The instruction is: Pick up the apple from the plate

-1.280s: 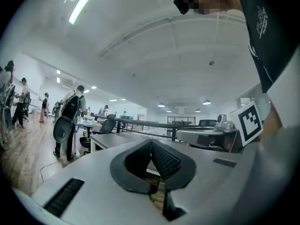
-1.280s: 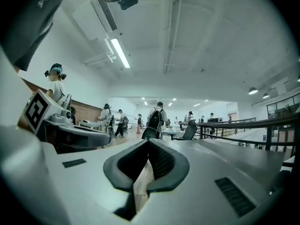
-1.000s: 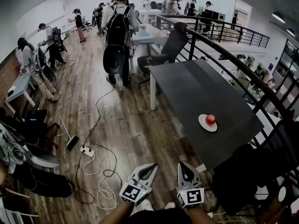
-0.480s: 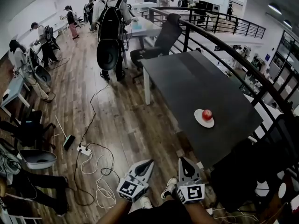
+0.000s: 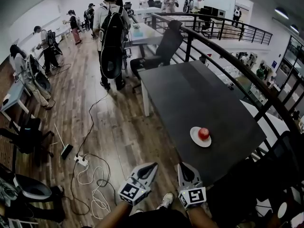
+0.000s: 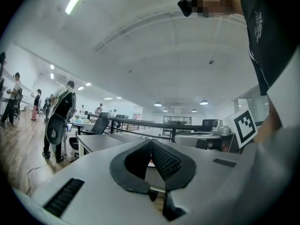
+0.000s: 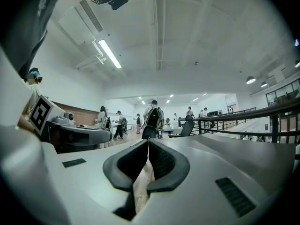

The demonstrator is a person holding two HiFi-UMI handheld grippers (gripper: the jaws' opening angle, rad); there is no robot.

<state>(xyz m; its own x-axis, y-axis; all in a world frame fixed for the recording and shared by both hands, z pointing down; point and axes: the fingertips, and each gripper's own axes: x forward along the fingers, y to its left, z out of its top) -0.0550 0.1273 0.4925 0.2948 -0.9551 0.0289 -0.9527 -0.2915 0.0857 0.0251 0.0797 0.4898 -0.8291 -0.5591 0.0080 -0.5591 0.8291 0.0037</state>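
Zero progress: apple [image 5: 204, 133] sits on plate [image 5: 194, 137], untouched. Left gripper [image 5: 153, 166], right gripper [image 5: 182, 166] both closed tight, empty, well short of table [image 5: 190, 91]. Reach, grasp, lift remain.

People [image 5: 110, 27] are standing among desks [image 5: 144, 33] and an office chair [image 5: 166, 44]; cables [image 5: 98, 199] are trailing across the wooden floor [image 5: 123, 127]; it is looking like an open-plan office.

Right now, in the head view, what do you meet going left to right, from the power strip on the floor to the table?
The power strip → left gripper → right gripper → apple.
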